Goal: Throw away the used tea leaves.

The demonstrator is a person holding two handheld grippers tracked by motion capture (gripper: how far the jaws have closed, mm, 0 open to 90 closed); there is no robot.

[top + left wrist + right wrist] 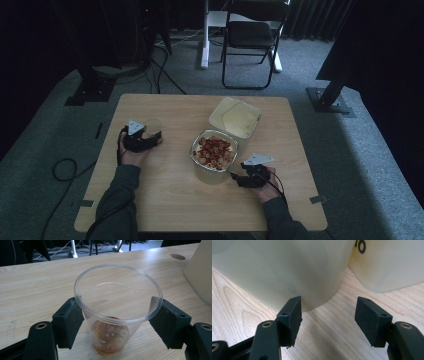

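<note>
The left gripper [113,322] clamped a clear plastic cup [117,307] standing on the counter [32,285], a little reddish food at its bottom. The right gripper [328,315] stood open beside the tub [214,156] of red and pale pieces; its lid [235,117] lay behind.

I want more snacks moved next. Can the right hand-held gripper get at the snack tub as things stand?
Probably yes: the right hand-held gripper sits open beside the snack tub, bare table between its jaws, nothing blocking.
</note>
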